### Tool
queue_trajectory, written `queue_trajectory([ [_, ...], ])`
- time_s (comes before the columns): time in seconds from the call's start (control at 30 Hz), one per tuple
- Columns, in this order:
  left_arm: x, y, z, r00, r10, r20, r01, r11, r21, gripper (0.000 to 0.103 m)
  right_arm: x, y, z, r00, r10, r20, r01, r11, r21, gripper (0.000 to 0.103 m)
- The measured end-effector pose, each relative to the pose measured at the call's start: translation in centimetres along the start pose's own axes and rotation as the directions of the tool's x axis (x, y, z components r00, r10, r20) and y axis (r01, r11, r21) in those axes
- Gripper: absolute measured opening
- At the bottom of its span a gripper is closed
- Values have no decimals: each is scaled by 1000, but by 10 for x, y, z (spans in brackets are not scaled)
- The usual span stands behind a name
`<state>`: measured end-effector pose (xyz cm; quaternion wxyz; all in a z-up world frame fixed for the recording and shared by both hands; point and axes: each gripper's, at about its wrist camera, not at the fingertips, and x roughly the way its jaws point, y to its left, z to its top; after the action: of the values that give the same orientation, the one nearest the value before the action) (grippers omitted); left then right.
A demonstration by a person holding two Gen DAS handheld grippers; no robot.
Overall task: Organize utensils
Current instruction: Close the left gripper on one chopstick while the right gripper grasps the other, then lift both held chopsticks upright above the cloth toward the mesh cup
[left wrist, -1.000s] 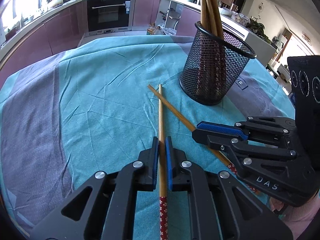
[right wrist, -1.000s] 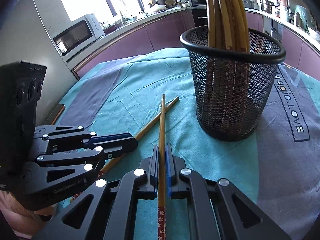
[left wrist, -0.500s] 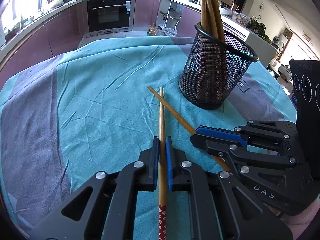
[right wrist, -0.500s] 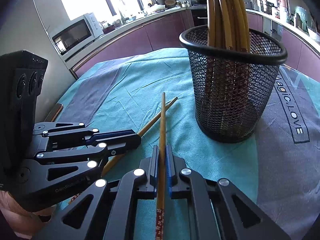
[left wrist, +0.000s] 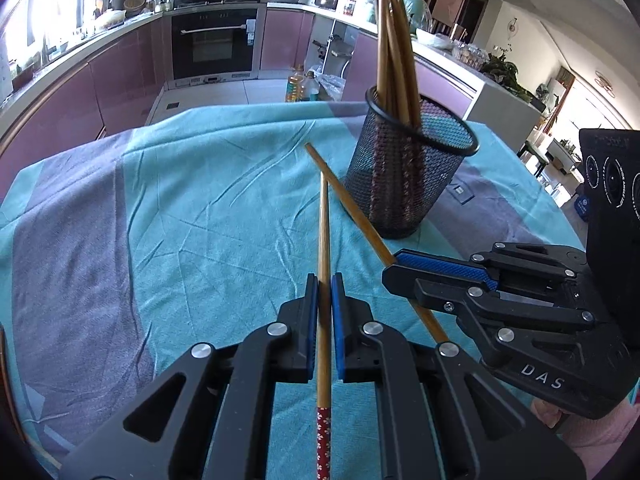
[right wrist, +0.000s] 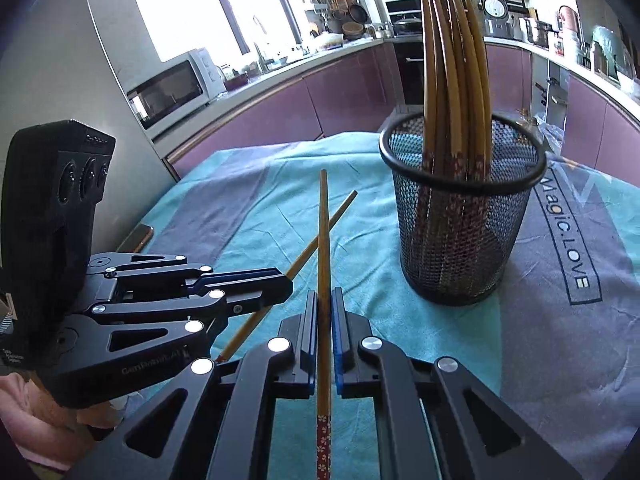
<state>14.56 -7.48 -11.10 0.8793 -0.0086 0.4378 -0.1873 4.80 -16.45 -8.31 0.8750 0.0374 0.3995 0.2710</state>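
My left gripper (left wrist: 325,280) is shut on a wooden chopstick (left wrist: 324,232) with a red flowered handle end, which points forward above the cloth. To its right, my right gripper (left wrist: 396,266) is shut on a second chopstick (left wrist: 344,192), and the two sticks cross near their tips. In the right wrist view that gripper (right wrist: 325,296) holds its chopstick (right wrist: 323,232) straight ahead, with the left gripper (right wrist: 286,284) and its stick (right wrist: 340,212) at the left. A black mesh cup (left wrist: 404,188) (right wrist: 460,240) with several chopsticks (right wrist: 452,60) stands upright just beyond.
A teal and grey cloth (left wrist: 200,220) covers the table; "Magic.LOVE" is printed on it right of the cup (right wrist: 568,232). A flat phone-like object (right wrist: 138,236) lies at the table's left edge. Purple kitchen cabinets and an oven (left wrist: 214,40) stand behind.
Both grippers have risen a little with their chopsticks, lifting them off the cloth. The mesh cup now sits lower and farther in both views. Both grips are unchanged.
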Motion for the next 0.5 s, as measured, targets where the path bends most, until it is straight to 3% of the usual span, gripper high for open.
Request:
queue_trajectory([
  [0.5, -32, -7, 3, 998, -25, 55, 25, 1000, 12, 7, -22, -2, 3, 998, 21, 62, -21, 1000, 3, 6],
])
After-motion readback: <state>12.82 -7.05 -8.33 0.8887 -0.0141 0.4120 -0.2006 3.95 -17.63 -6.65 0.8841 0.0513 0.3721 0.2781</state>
